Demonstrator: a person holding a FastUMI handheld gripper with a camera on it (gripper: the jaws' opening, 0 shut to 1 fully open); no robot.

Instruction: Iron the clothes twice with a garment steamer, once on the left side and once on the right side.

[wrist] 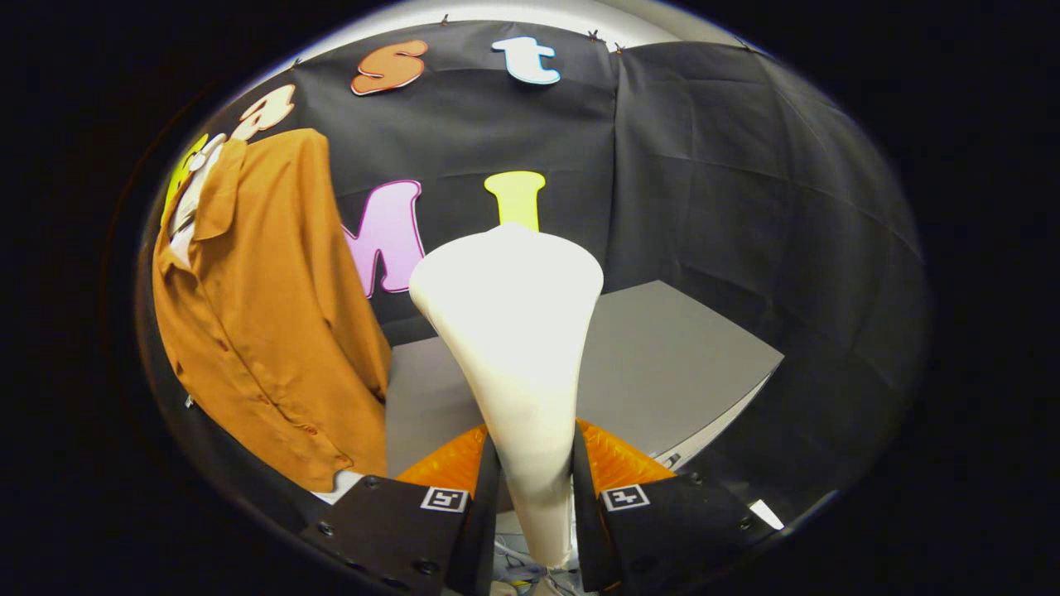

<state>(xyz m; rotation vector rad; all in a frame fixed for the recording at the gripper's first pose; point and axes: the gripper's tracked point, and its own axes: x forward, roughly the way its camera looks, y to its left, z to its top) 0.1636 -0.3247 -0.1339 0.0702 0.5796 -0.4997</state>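
A white garment steamer [517,348] stands upright between my fingers, its narrow handle pinched by both and its wide head flaring above them. My gripper [534,480] is shut on that handle. To the left of the steamer hangs an orange button-up shirt [265,314] on a hanger, collar at the top and hem level with my left finger. The steamer head is clear of the shirt, with a gap between them.
A grey tabletop [662,364] lies beyond the fingers and to the right of the steamer, its front edge running down toward my right finger. Black cloth walls close the booth behind and to the right.
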